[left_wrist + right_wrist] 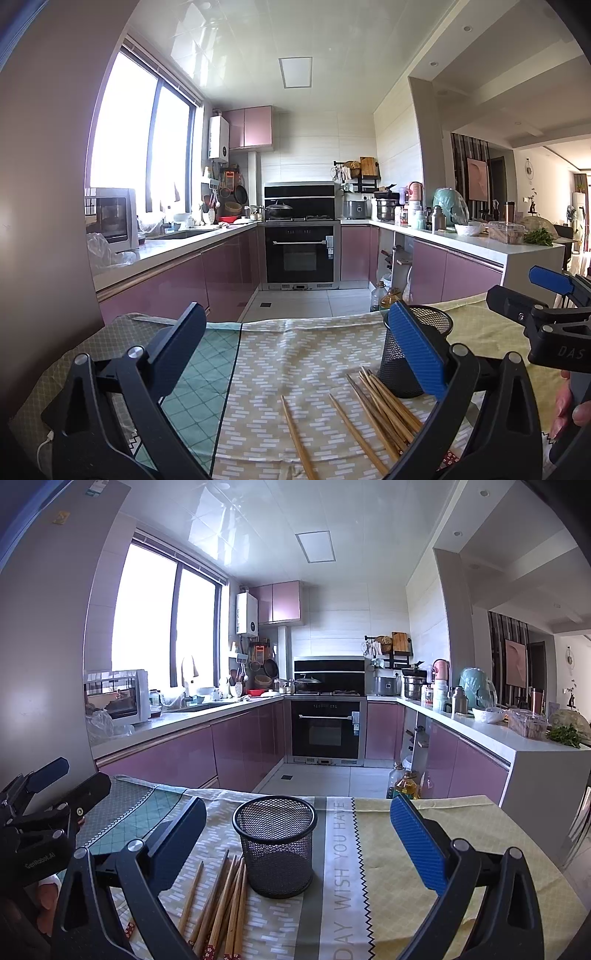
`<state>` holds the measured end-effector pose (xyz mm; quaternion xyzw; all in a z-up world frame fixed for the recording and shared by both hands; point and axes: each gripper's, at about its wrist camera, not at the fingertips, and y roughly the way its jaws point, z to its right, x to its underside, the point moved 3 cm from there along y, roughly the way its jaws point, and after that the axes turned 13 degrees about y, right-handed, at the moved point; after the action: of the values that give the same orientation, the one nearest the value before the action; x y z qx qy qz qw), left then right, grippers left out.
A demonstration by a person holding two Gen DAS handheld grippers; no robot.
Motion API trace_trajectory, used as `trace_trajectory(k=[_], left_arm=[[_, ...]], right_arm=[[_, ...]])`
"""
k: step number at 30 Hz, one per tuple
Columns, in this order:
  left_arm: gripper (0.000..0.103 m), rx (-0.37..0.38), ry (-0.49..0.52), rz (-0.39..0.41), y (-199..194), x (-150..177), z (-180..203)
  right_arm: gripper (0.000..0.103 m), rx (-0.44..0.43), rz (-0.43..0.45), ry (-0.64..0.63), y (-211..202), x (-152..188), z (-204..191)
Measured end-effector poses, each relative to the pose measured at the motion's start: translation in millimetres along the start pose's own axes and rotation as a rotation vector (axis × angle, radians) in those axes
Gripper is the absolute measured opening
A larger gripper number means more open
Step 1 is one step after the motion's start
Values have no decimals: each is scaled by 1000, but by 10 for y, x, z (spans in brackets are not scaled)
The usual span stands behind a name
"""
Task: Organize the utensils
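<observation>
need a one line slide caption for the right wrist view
Open right gripper faces an empty black mesh cup on a patterned tablecloth, wooden chopsticks lying loose beside it.

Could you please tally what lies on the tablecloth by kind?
Mesh cup: 1
Single chopsticks lying apart: 2
Chopstick bundle, too overlapped to count singly: 1
Total: 4

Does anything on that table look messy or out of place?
Yes: the wooden chopsticks lie loose in an untidy fan on the tablecloth, beside the upright black mesh holder, which looks empty.
</observation>
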<state>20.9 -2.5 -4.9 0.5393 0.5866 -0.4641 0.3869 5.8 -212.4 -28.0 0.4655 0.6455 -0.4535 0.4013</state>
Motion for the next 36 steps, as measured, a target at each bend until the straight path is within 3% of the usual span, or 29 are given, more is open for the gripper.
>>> trace_trajectory(k=[36], left_arm=[[97, -3, -5, -1, -6, 2, -10]], right_arm=[[97, -5, 4, 10, 5, 31, 12]])
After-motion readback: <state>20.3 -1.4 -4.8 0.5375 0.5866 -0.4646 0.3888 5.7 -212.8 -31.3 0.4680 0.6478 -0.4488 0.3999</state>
